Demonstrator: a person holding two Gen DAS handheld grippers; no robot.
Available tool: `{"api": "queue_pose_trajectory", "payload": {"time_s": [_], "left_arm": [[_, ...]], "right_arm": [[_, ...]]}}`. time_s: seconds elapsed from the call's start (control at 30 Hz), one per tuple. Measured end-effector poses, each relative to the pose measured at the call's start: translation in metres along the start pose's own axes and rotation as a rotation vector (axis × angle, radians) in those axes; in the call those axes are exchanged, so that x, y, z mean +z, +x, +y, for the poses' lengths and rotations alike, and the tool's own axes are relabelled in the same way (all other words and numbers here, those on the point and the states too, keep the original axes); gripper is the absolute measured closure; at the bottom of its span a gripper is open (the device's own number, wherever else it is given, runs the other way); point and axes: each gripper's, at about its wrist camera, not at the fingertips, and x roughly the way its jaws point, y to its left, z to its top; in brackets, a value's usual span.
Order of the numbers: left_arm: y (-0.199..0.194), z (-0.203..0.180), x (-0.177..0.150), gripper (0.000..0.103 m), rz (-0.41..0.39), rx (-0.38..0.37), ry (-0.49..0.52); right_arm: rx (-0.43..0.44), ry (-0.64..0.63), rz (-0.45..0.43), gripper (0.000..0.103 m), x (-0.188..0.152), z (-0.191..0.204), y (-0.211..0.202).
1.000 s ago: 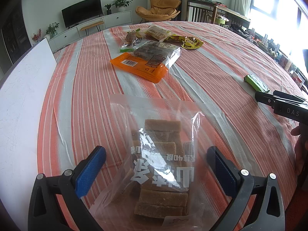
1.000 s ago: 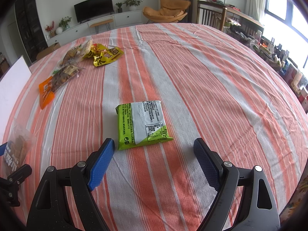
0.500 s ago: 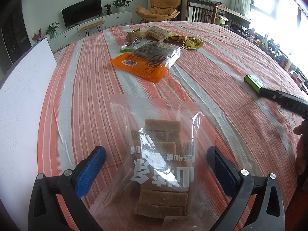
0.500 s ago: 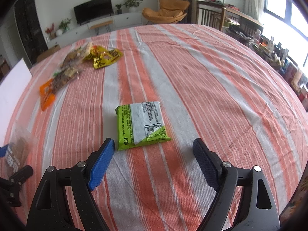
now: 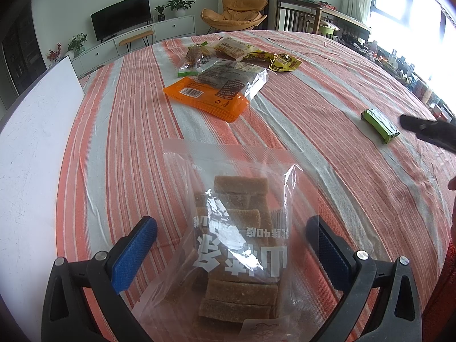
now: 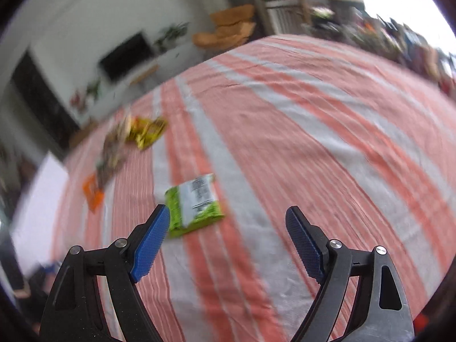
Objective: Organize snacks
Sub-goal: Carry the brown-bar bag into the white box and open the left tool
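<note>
A clear bag of brown bars (image 5: 236, 236) lies on the striped cloth between the wide-apart jaws of my left gripper (image 5: 230, 236), which is open and not touching it. A green snack packet (image 6: 195, 205) lies on the cloth just ahead and left of my right gripper (image 6: 228, 225), also open and empty; the right wrist view is blurred and tilted. That green packet (image 5: 380, 125) also shows at the right in the left wrist view, with the right gripper's dark body (image 5: 430, 132) beside it.
A heap of snacks lies further up the table: an orange pack (image 5: 208, 99), a clear bag with dark contents (image 5: 230, 77) and yellow wrappers (image 5: 280, 61). A white board (image 5: 31, 131) lies along the left. A person's hand (image 5: 451, 183) shows at the right edge.
My right gripper has swung and tilted, blurring its view; the green packet now sits left of centre. The left gripper and the clear bag have not moved.
</note>
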Motion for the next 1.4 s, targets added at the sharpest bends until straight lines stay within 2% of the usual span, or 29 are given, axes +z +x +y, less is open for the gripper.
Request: {"api": "queue_pose_trajectory", "payload": {"time_s": [0.07,0.13,0.17,0.2,0.23,0.27,0.37,0.47,0.53,0.6,0.63,0.67,0.77,0.83,0.9,0.93,0.97,1.07,1.1,1.17,1.23,1.33,1.37,1.4], "left_arm": [[0.000,0.000,0.001,0.000,0.019,0.003,-0.004],[-0.002,0.000,-0.001,0.002,0.041,0.005,-0.012],[-0.006,0.000,-0.002,0.013,0.041,0.001,-0.007],[-0.011,-0.001,-0.003,0.032,0.029,0.001,0.008],[-0.015,0.000,-0.004,0.038,0.029,0.010,0.018],[-0.017,0.003,-0.003,0.047,0.032,0.002,0.008],[-0.025,0.020,-0.003,0.053,0.050,-0.096,-0.112],[-0.053,0.035,-0.002,0.053,0.037,-0.253,-0.244],[-0.087,0.050,0.001,0.053,0.001,-0.362,-0.313],[-0.131,0.073,0.006,0.053,-0.079,-0.407,-0.345],[-0.150,0.084,0.007,0.053,-0.116,-0.390,-0.345],[-0.174,0.100,0.008,0.053,-0.167,-0.335,-0.342],[-0.216,0.144,-0.002,0.052,-0.233,-0.109,-0.345],[-0.226,0.175,-0.016,0.044,-0.214,0.078,-0.357],[-0.225,0.202,-0.034,0.021,-0.164,0.268,-0.384],[-0.226,0.213,-0.044,0.020,-0.142,0.340,-0.400],[-0.228,0.220,-0.052,0.020,-0.127,0.375,-0.414],[-0.237,0.223,-0.066,0.020,-0.133,0.377,-0.444],[-0.237,0.219,-0.066,0.020,-0.136,0.359,-0.445],[-0.234,0.204,-0.059,0.020,-0.144,0.287,-0.427],[-0.232,0.166,-0.043,0.019,-0.167,0.159,-0.372],[-0.221,0.095,-0.016,0.001,-0.175,-0.059,-0.252],[-0.212,0.064,-0.008,0.000,-0.170,-0.141,-0.196],[-0.200,0.041,0.000,0.000,-0.157,-0.192,-0.148]], "right_arm": [[-0.071,-0.155,0.093,0.018,0.006,0.030,0.021],[-0.105,-0.210,0.146,0.021,0.008,0.040,0.038],[-0.104,-0.212,0.179,0.024,0.006,0.040,0.045],[-0.116,-0.216,0.192,0.036,0.005,0.042,0.048],[-0.131,-0.228,0.191,0.048,0.005,0.043,0.045],[-0.124,-0.220,0.210,0.048,0.004,0.043,0.043],[-0.063,-0.159,0.253,0.048,0.001,0.038,0.032],[0.019,-0.120,0.212,0.048,0.007,0.052,0.004],[0.104,-0.127,0.165,0.048,0.019,0.080,-0.023],[0.188,-0.153,0.133,0.048,0.033,0.113,-0.048],[0.241,-0.174,0.120,0.048,0.038,0.136,-0.060],[0.300,-0.201,0.110,0.048,0.042,0.163,-0.071],[0.472,-0.278,0.110,0.048,0.042,0.240,-0.095],[0.591,-0.321,0.139,0.047,0.035,0.295,-0.103],[0.687,-0.342,0.185,0.042,0.023,0.341,-0.101],[0.720,-0.359,0.209,0.031,0.017,0.364,-0.096],[0.723,-0.378,0.223,0.030,0.009,0.376,-0.093],[0.677,-0.389,0.220,0.030,0.005,0.381,-0.076],[0.660,-0.370,0.214,0.030,0.005,0.370,-0.070],[0.566,-0.323,0.181,0.030,0.009,0.334,-0.051],[0.418,-0.302,0.140,0.030,0.009,0.293,-0.029],[0.122,-0.266,0.127,0.030,-0.001,0.209,0.016],[0.038,-0.249,0.133,0.030,-0.007,0.180,0.028],[-0.028,-0.228,0.141,0.030,-0.012,0.153,0.037]]}}
